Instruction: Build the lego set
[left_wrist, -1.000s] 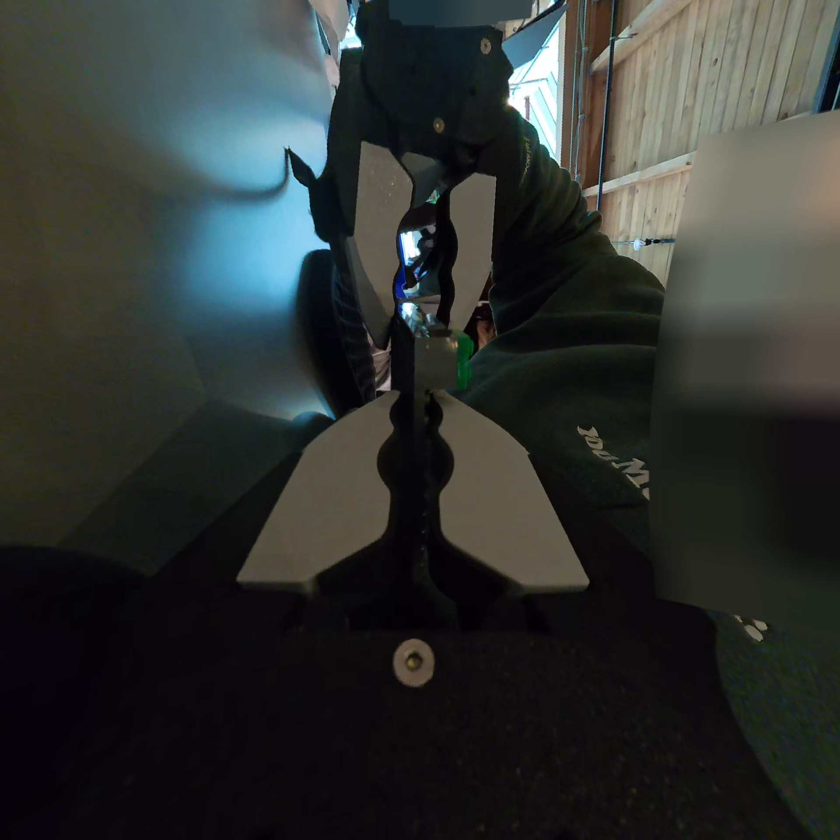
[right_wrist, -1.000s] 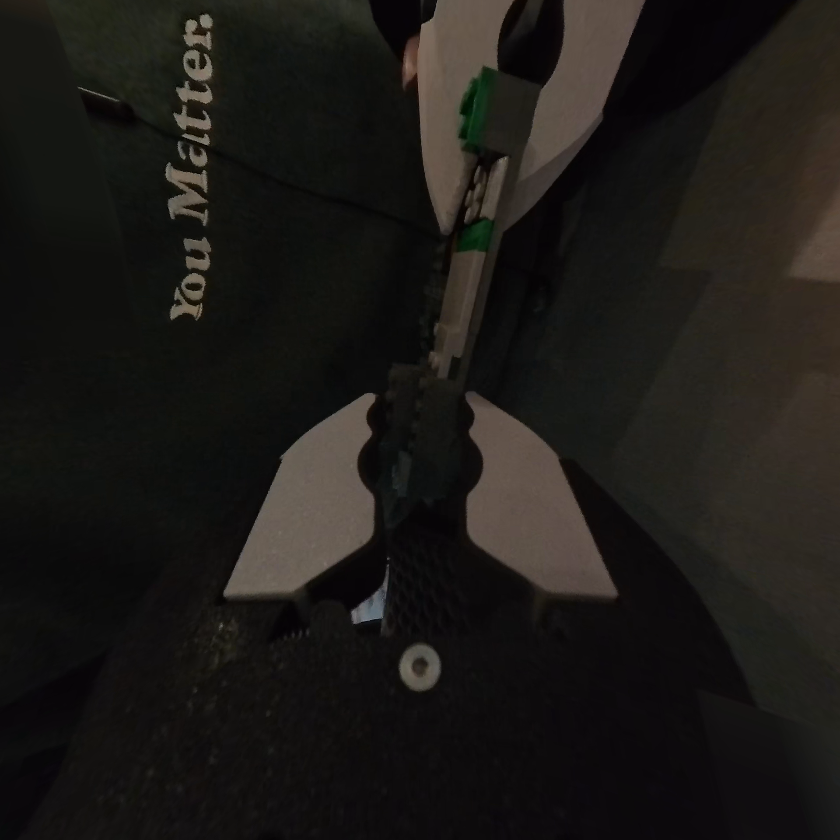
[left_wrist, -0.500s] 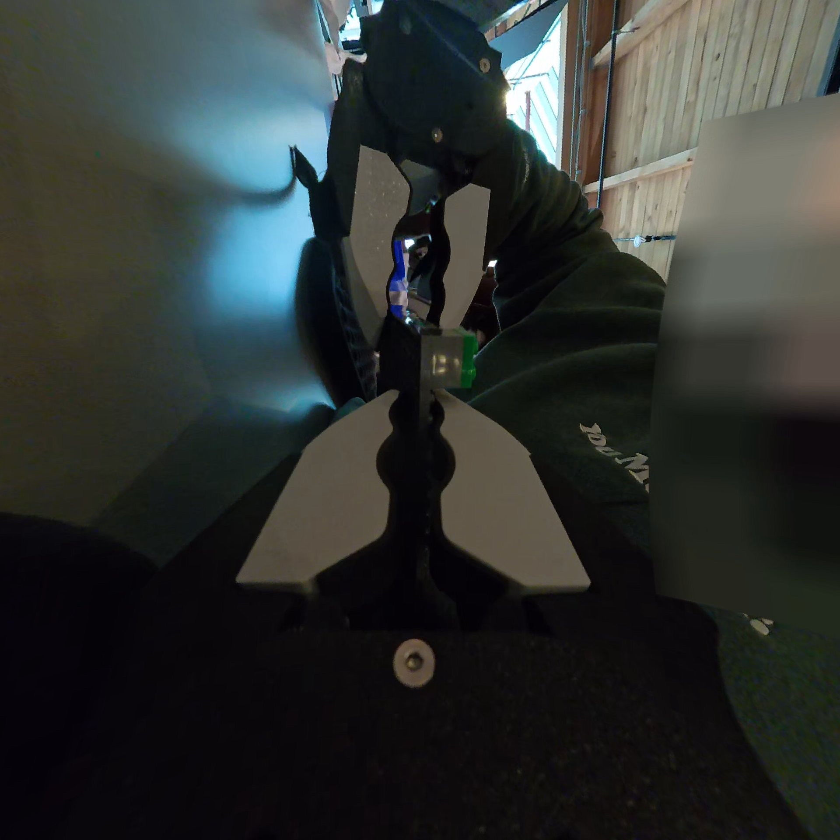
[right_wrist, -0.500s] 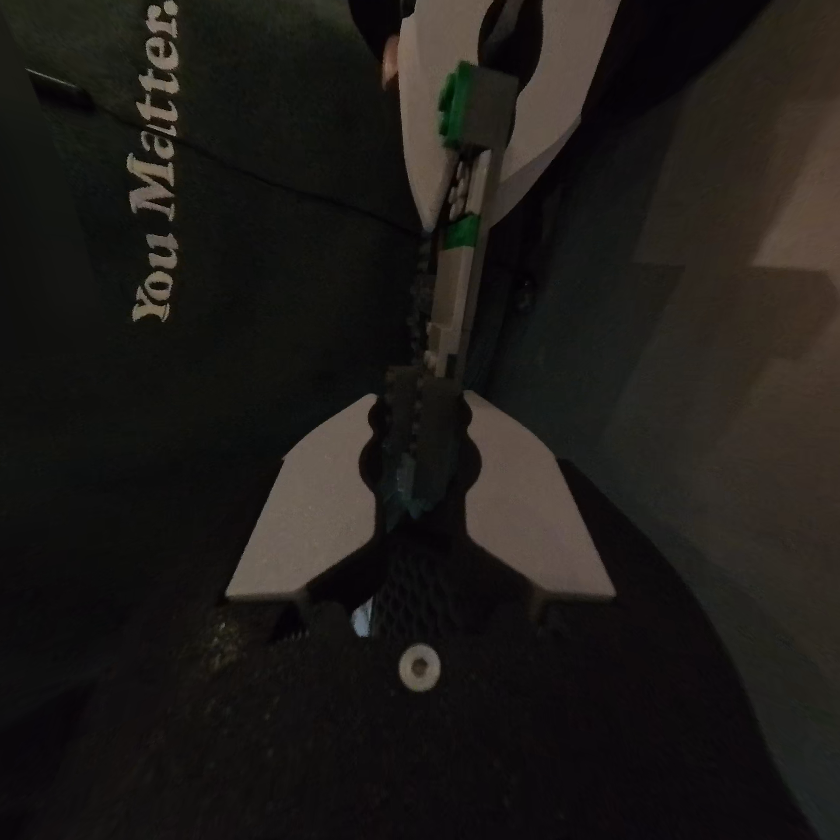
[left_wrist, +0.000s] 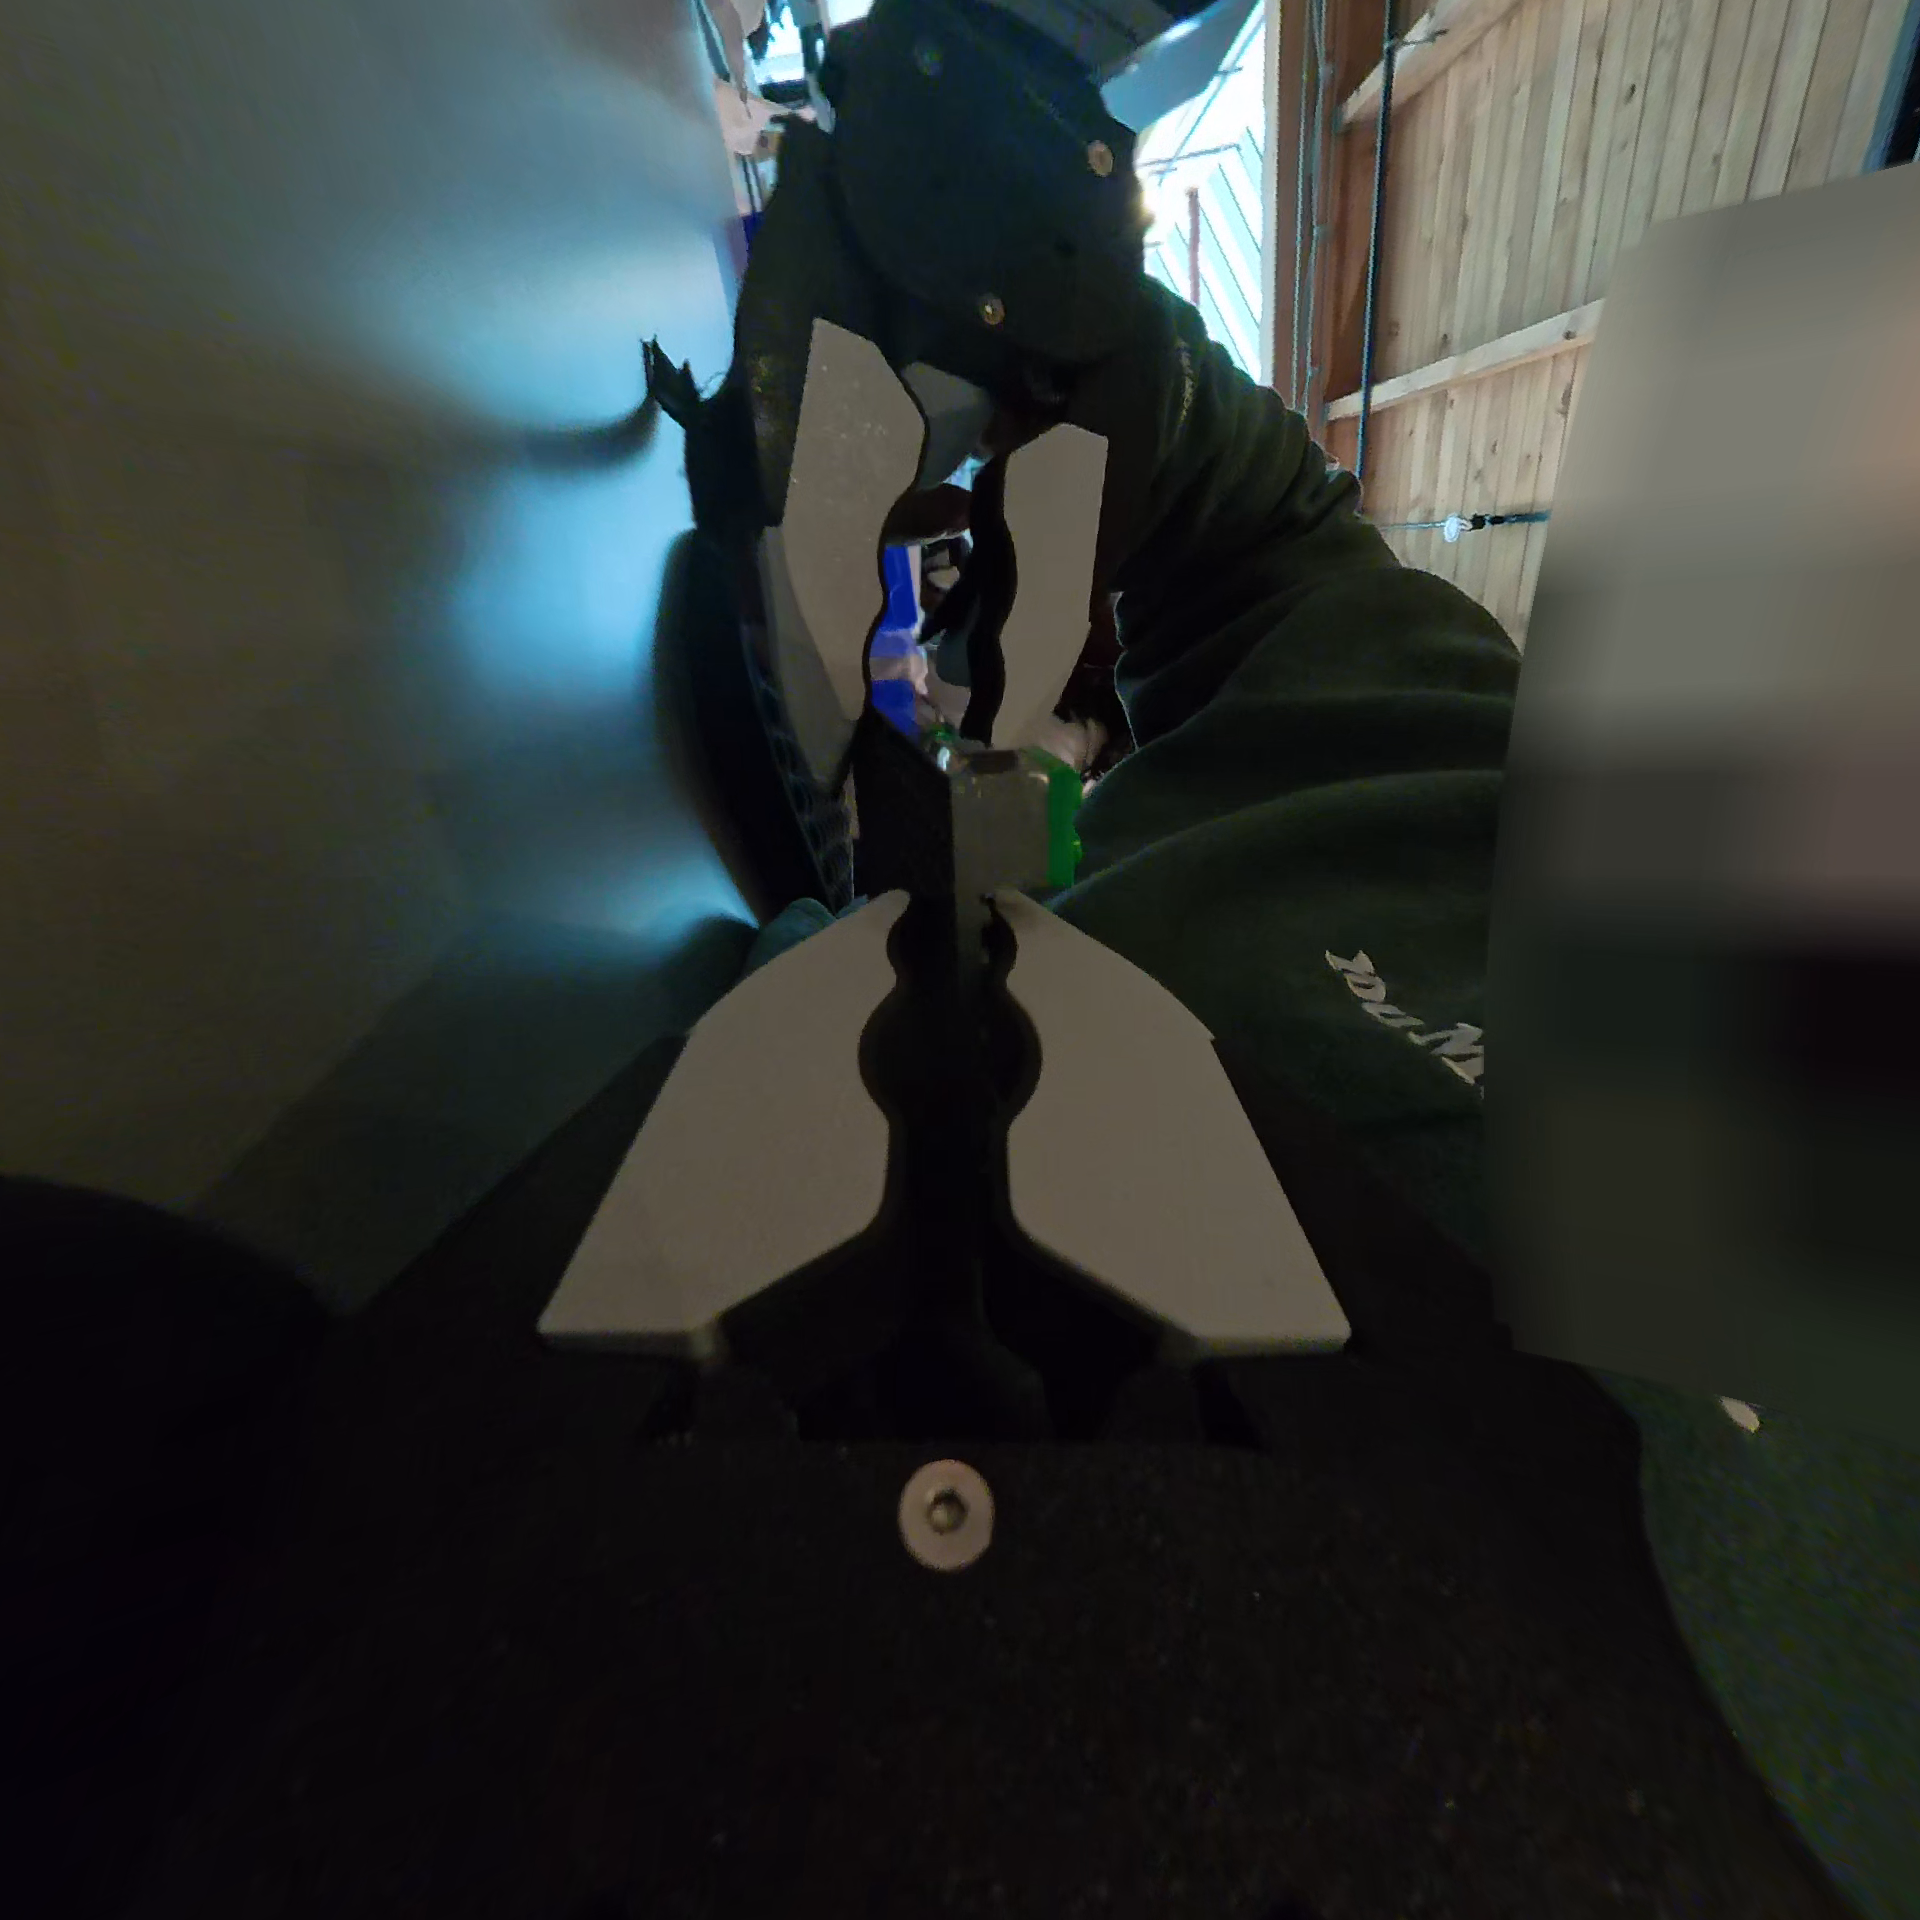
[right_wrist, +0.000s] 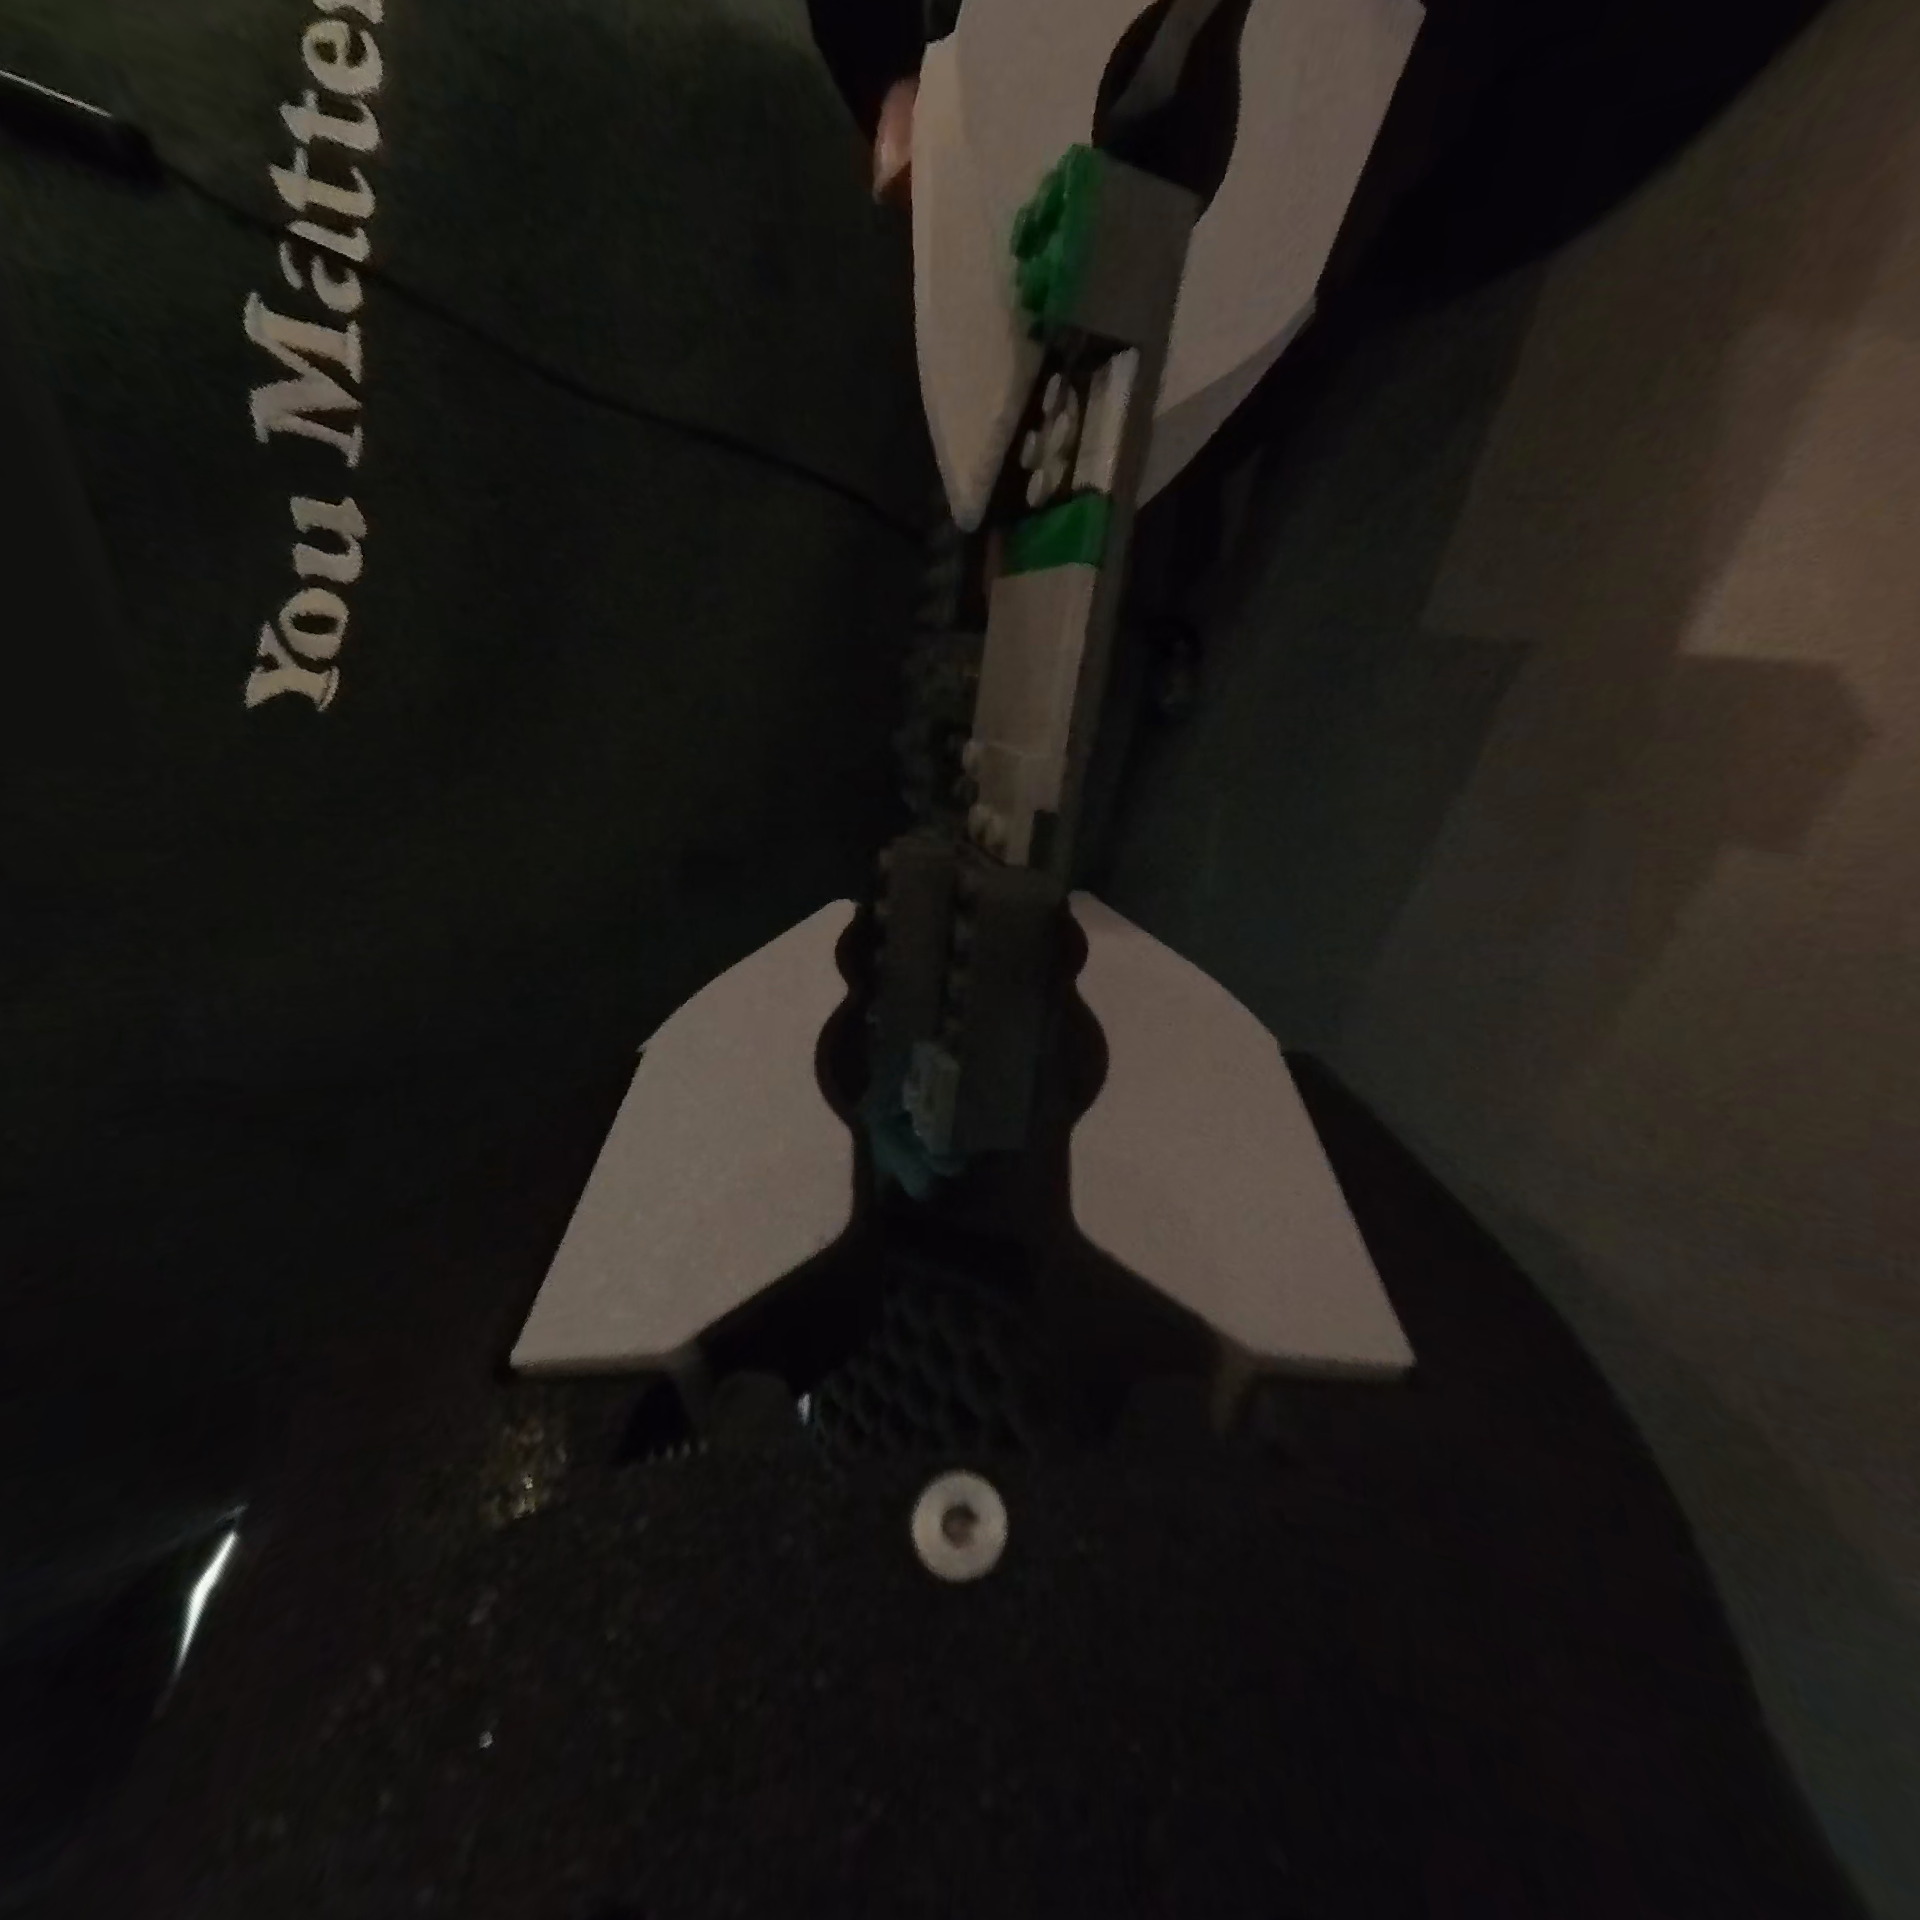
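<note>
Both grippers clamp the lego build (right_wrist: 1049, 623) (dark green sweatshirt (right_wrist: 520, 520) close behind).

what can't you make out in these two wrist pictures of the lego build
- Left wrist view: most of the lego assembly is hidden by the left gripper fingers; only a grey and green end shows.
- Right wrist view: its near end is too dark between the right gripper fingers.
- No work surface is in view.

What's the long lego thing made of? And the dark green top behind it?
The lego piece looks like hard, smooth plastic: crisp edges, round studs, flat grey, white and green colours. The green top looks like soft, matte, fleecy fabric, with a seam line; its exact cloth is unclear.
</note>
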